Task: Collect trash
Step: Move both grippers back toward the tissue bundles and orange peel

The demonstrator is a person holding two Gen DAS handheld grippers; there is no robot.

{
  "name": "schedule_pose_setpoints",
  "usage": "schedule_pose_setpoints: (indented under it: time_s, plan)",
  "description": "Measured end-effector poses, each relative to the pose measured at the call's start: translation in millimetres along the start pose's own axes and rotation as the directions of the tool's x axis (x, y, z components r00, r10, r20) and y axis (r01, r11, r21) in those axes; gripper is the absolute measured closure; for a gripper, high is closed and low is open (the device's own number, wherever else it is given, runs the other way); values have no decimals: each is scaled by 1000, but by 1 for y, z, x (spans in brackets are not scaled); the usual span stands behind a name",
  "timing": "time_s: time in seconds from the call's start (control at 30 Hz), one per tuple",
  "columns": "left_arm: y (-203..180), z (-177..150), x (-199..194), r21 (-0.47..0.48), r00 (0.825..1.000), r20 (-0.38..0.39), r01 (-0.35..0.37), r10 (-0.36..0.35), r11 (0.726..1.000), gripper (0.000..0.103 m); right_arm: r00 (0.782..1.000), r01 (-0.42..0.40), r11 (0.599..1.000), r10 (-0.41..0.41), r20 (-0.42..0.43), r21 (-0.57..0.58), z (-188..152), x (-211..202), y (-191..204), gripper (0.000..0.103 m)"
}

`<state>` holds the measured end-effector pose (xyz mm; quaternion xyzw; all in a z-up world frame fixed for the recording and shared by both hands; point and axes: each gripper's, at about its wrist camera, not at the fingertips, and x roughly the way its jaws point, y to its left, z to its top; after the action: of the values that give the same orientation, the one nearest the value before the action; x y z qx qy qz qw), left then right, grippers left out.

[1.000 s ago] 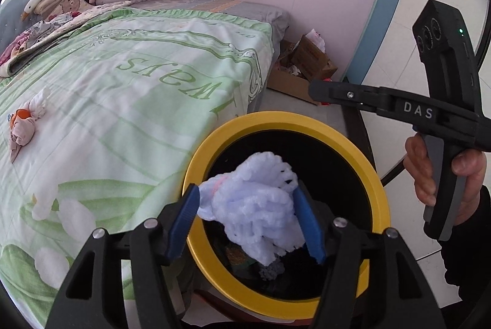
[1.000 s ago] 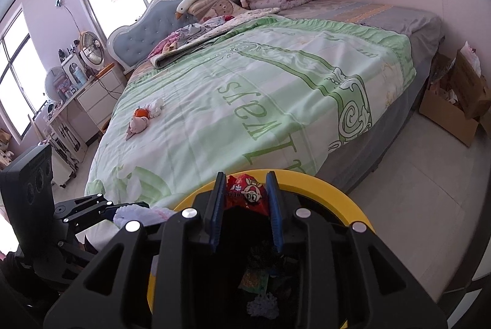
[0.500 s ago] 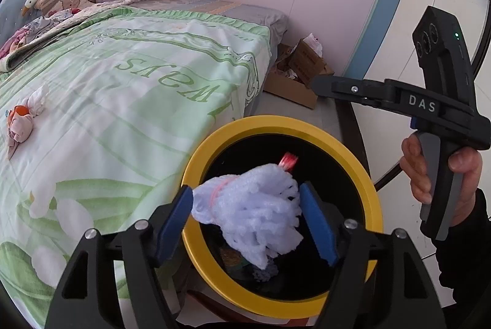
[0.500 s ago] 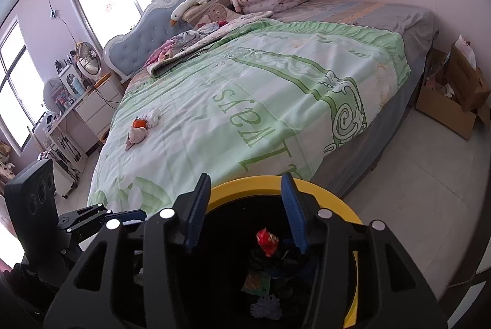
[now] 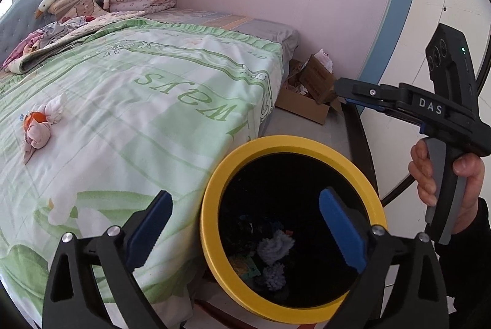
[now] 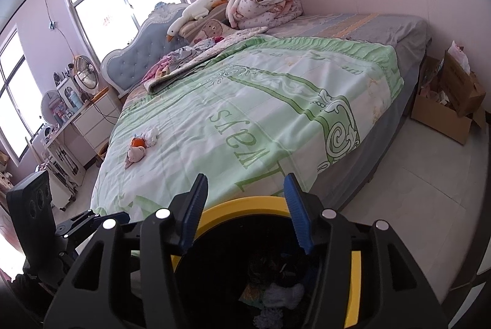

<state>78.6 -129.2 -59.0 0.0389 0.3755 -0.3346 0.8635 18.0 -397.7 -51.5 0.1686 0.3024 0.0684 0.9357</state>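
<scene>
Left tongs [image 5: 245,232] opening wide, empty, right tongs [image 6: 245,212] opening, empty, over yellow-rimmed bin [image 5: 211,191]

"DAS" in white on the right claw [image 5: 345,93] body

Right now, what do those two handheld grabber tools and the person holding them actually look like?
Both are black plastic. The left gripper has triangular cut-out arms, silver screws and ribbed blue pads. The right gripper has the same build; seen from the side, it carries white letters "DAS", a grey pistol handle, and a block on top with round lenses and a green light. The hand emerges from a dark sleeve.
</scene>
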Motion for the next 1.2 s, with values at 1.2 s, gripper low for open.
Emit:
schedule_pose_setpoints:
  time_s: [1.2]
  plan:
    - [262,30,-29,-403,910,48,-359,411,842,8,935,-304,891,210,-286,-339,84,263,174,44]
